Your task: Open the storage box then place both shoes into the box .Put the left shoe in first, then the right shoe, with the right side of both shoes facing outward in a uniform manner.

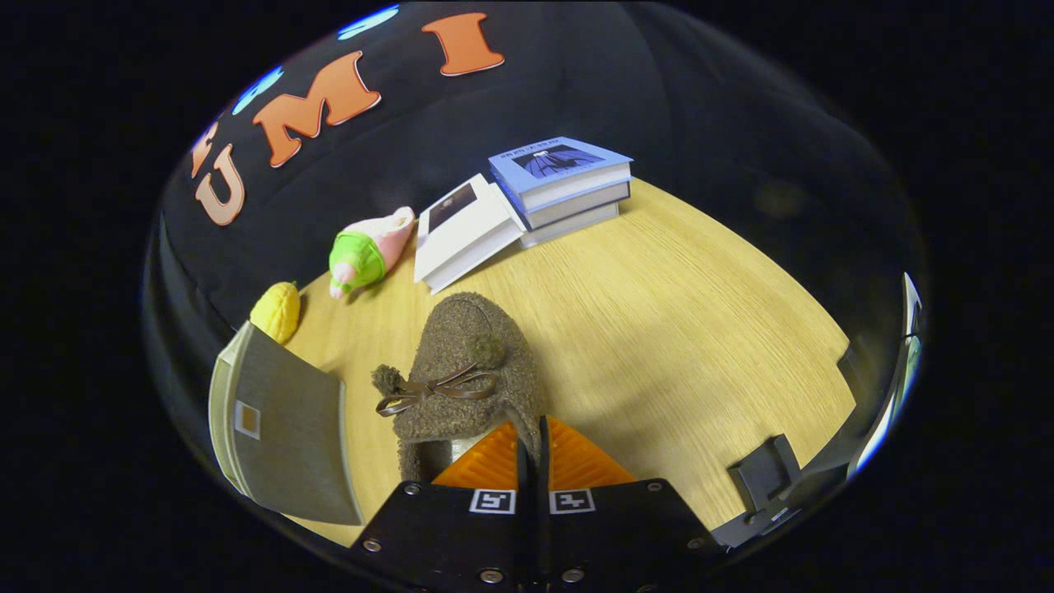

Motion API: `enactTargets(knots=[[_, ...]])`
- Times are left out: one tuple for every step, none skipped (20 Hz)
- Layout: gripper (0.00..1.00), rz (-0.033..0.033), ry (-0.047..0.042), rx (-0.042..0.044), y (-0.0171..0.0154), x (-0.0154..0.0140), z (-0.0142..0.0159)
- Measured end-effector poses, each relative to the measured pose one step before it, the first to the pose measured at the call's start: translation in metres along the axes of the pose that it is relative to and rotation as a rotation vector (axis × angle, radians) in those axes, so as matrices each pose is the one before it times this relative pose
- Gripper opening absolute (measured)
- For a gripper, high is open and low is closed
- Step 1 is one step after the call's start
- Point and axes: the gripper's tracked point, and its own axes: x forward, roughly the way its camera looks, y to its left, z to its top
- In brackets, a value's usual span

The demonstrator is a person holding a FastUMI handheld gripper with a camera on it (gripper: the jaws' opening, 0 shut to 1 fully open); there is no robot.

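While the gripper (pixel 531 449) pinches the brown shoe's (pixel 465 371) heel edge between closed fingers, it should stay level and swing toward the storage box (pixel 284 428).

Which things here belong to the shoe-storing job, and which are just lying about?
Job:
- brown fuzzy shoe, its heel edge pinched by the gripper
- grey storage box, beside the shoe

Lying about:
- stacked books
- leaning white book
- pink-and-green plush toy
- yellow corn toy
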Motion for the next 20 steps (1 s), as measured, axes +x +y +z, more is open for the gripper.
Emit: enactTargets(knots=[[0.01, 0.01586, -0.01207, 0.00576, 0.01593, -0.00913, 0.00655], [0.01, 0.02219, -0.01486, 0.00708, 0.01884, -0.00866, 0.00687], [0.01, 0.02484, -0.00884, 0.00640, 0.02002, -0.00885, 0.00460], [0.01, 0.02808, -0.00658, 0.00453, 0.02215, -0.00717, 0.00398], [0.00, 0.02465, -0.00371, 0.00197, 0.02082, -0.00540, 0.00146], [0.00, 0.02111, 0.00321, -0.00360, 0.02154, -0.00477, -0.00042], [0.01, 0.01690, 0.00590, -0.00863, 0.01863, -0.00288, -0.00152], [0.01, 0.01168, 0.00471, -0.00989, 0.01736, -0.00182, -0.00226], [0.01, 0.01026, 0.00603, -0.00731, 0.01868, -0.00090, -0.00425], [0.01, 0.00989, 0.00545, -0.00227, 0.01580, -0.00008, -0.00389], [0.01, 0.01117, 0.00827, 0.00151, 0.01589, 0.00033, -0.00474], [0.01, 0.00963, 0.00604, 0.00028, 0.01467, 0.00081, -0.00486], [0.01, 0.00793, 0.00467, -0.00212, 0.01306, 0.00087, -0.00406], [0.01, 0.00803, 0.00472, -0.00331, 0.01230, 0.00187, -0.00423], [0.01, 0.00527, 0.00309, -0.00174, 0.00976, 0.00113, -0.00384], [0.01, -0.00108, 0.00375, -0.00634, 0.00843, 0.00405, -0.00451], [0.01, -0.00929, 0.00445, -0.00960, 0.00539, 0.00324, -0.00425], [0.01, -0.01860, -0.01296, -0.00454, 0.00300, 0.00294, 0.00097], [0.01, -0.02212, -0.00855, -0.00976, 0.00295, 0.00184, 0.00029], [0.01, -0.01896, -0.00591, -0.01215, 0.00222, 0.00188, 0.00106]])
